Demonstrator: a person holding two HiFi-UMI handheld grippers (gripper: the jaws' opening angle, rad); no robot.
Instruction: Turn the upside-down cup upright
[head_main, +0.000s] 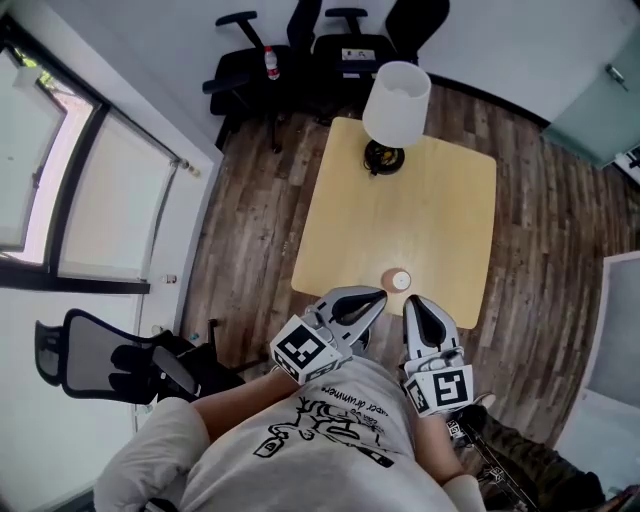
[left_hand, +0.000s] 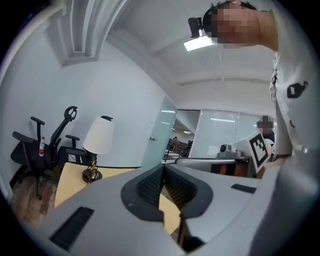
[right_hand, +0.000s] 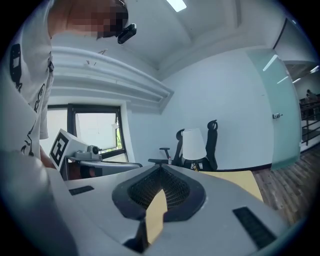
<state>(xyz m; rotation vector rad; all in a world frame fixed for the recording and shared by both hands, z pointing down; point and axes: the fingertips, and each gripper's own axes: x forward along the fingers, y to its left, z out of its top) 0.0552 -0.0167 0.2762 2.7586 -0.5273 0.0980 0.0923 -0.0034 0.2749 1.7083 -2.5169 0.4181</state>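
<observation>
Pale cup (head_main: 400, 281) at the worktop's (head_main: 420, 210) near edge hides which end is up; check that, with left tool (head_main: 376, 297) and right tool (head_main: 412, 302) shut, empty.

Overhead plus two level views, lamp (head_main: 396, 103) shared

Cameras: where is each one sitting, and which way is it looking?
Head view: on the person's head, looking steeply down at the table, cup, left gripper, right gripper and the person's shirt.
Left gripper view: on the left gripper, looking along its shut jaws toward the lamp; shirt at right.
Right gripper view: on the right gripper, facing the lamp too; shirt at left.
Shared: lamp and table.
</observation>
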